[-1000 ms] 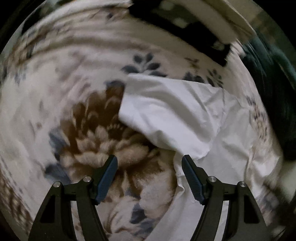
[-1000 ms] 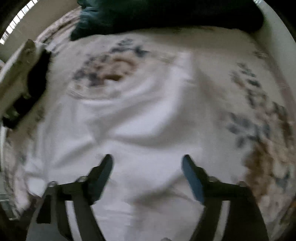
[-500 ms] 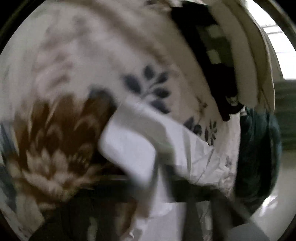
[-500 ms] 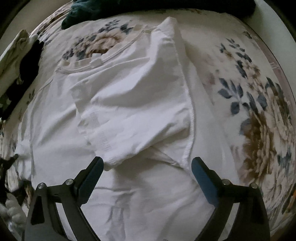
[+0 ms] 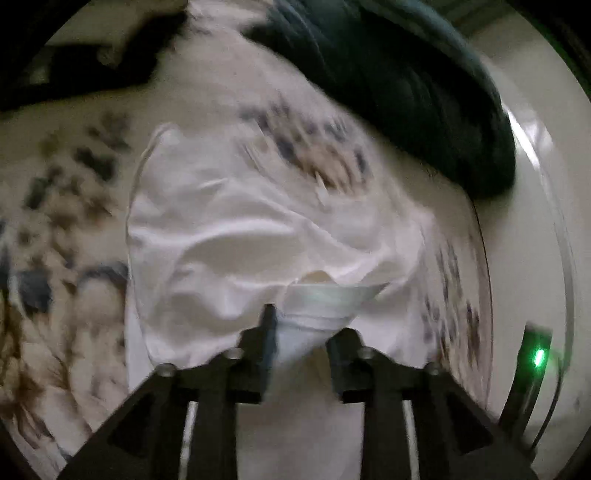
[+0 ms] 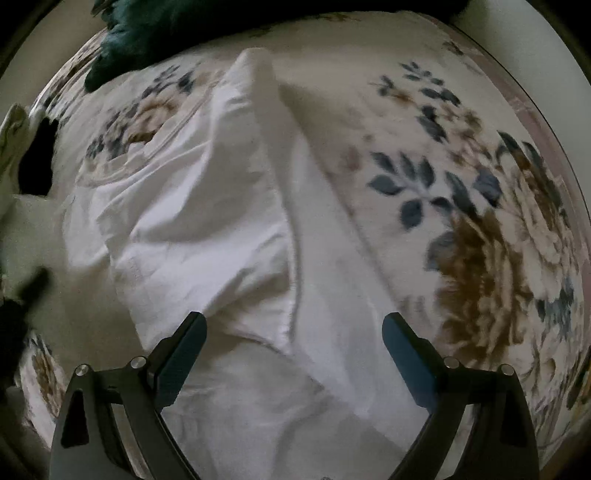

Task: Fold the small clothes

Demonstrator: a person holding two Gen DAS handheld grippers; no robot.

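Note:
A white T-shirt (image 5: 221, 229) lies on a floral blanket (image 5: 55, 184), blurred by motion in the left wrist view. My left gripper (image 5: 306, 325) has a bunched fold of the shirt's edge between its jaws, which are opening; the cloth still funnels tight into them. In the right wrist view the T-shirt (image 6: 207, 221) shows one sleeve folded inward over the body, with a long crease running down the middle. My right gripper (image 6: 293, 317) hangs open just above the shirt's lower part, with nothing between its fingers.
A dark teal cushion or throw (image 5: 406, 92) lies along the blanket's far edge, also visible as a teal mass (image 6: 147, 29). A black item (image 6: 37, 162) sits at the left. A device with a green light (image 5: 539, 356) stands beside the bed edge. Bare floral blanket (image 6: 461, 184) spreads right.
My left gripper went from open beside the sleeve to closed on the cloth, then swept it across over the shirt. The right gripper shifted a little and stayed open.

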